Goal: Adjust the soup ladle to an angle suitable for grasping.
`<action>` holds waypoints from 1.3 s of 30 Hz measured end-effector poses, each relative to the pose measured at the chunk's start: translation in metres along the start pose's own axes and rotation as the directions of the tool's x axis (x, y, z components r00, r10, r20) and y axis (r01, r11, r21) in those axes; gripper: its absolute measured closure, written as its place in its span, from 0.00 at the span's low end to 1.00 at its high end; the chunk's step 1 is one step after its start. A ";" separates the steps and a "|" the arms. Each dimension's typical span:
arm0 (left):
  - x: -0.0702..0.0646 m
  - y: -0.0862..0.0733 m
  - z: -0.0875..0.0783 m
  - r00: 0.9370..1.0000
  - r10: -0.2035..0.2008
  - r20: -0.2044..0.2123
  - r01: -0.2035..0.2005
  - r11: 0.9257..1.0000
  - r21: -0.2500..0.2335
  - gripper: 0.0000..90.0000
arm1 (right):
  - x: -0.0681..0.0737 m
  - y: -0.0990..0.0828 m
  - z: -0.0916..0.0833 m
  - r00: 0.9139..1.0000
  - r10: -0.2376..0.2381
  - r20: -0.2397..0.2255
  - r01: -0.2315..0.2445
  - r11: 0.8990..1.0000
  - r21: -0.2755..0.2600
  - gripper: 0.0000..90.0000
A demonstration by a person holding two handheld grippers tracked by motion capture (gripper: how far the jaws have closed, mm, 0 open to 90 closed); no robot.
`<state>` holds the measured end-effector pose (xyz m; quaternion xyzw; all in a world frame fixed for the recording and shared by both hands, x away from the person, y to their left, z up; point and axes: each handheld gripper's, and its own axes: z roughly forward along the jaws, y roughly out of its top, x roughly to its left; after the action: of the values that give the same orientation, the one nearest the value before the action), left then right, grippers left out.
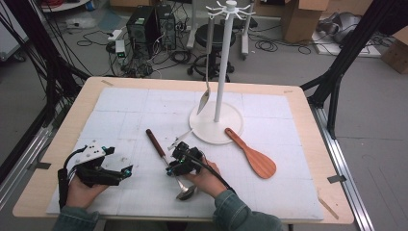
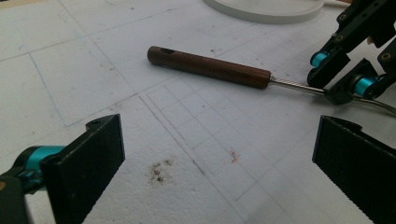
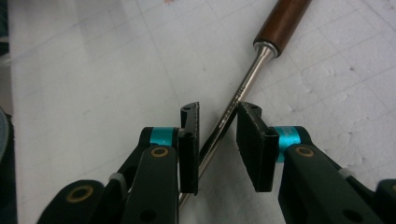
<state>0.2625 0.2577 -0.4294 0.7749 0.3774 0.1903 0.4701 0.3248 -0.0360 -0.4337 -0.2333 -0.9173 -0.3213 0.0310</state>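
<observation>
White padding covers the bench, where the ladle lies flat by the stand; the left tool waits spread wide, and the right tool straddles its shaft, slightly parted, lift pending.

A wooden spatula is laid flat just beside the white stand's round base; from the stand's top hooks, what seems a metal spoon is hung.
</observation>
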 end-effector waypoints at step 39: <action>0.000 0.000 0.000 1.000 0.000 -0.001 0.000 1.000 0.000 0.03 | -0.009 -0.011 -0.022 0.999 -0.011 0.046 0.008 0.997 0.077 0.86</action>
<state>0.2626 0.2576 -0.4295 0.7748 0.3775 0.1907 0.4698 0.3255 -0.0603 -0.4243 -0.2349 -0.9306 -0.2803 0.0173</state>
